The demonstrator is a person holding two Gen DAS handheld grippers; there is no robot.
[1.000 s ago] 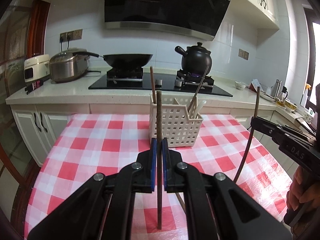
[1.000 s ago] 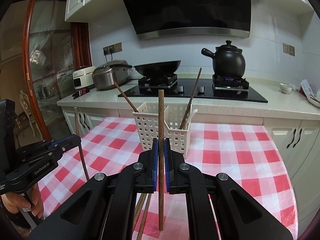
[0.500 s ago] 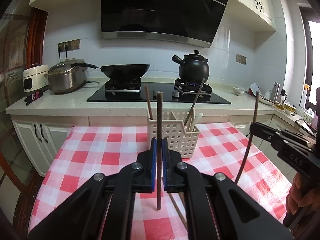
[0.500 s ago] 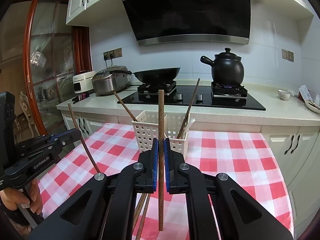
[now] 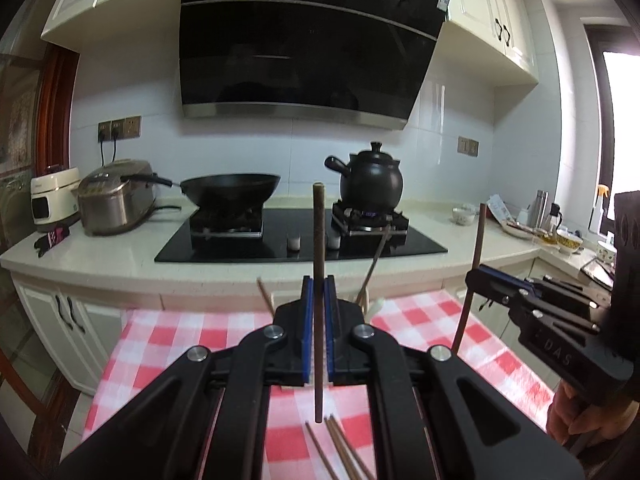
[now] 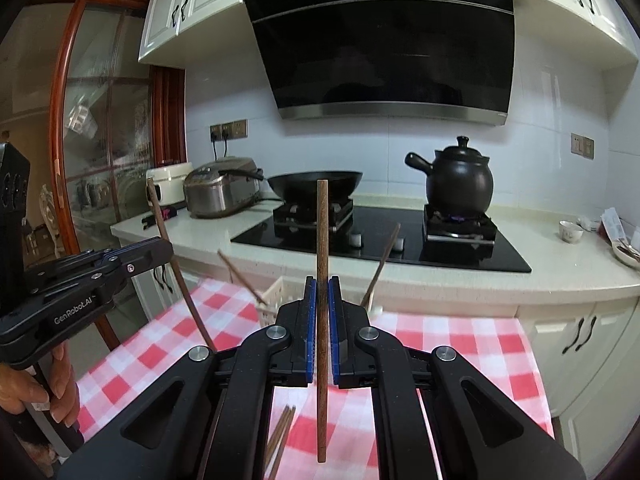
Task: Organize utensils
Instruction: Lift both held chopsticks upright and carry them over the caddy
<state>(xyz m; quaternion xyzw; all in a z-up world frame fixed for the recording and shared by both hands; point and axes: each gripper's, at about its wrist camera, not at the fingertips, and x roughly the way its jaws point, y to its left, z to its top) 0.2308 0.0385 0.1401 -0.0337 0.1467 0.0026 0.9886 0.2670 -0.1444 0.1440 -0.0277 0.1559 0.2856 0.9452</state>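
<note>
My left gripper (image 5: pixel 318 282) is shut on a brown chopstick (image 5: pixel 319 232) that stands upright above the checked tablecloth (image 5: pixel 160 340). My right gripper (image 6: pixel 322 280) is likewise shut on an upright chopstick (image 6: pixel 322 220). Each gripper shows in the other's view: the right gripper (image 5: pixel 475 276) at the right, the left gripper (image 6: pixel 164 246) at the left, both with their sticks. The white basket (image 6: pixel 272 300) is mostly hidden behind the jaws; two chopsticks (image 6: pixel 382 264) and a white spoon (image 5: pixel 374 306) stick out of it. Loose chopsticks (image 5: pixel 340 452) lie on the cloth below.
Behind the table runs a counter with a black hob (image 5: pixel 300 240), a wok (image 5: pixel 232 190), a black clay pot (image 5: pixel 372 180) and a rice cooker (image 5: pixel 116 200). Bowls and bottles (image 5: pixel 560 236) crowd the right corner. A person's hand (image 6: pixel 36 396) holds the left gripper.
Both grippers have risen with their chopsticks still clamped. The basket has sunk in both views and is now mostly behind the jaws. More loose chopsticks show on the cloth.
</note>
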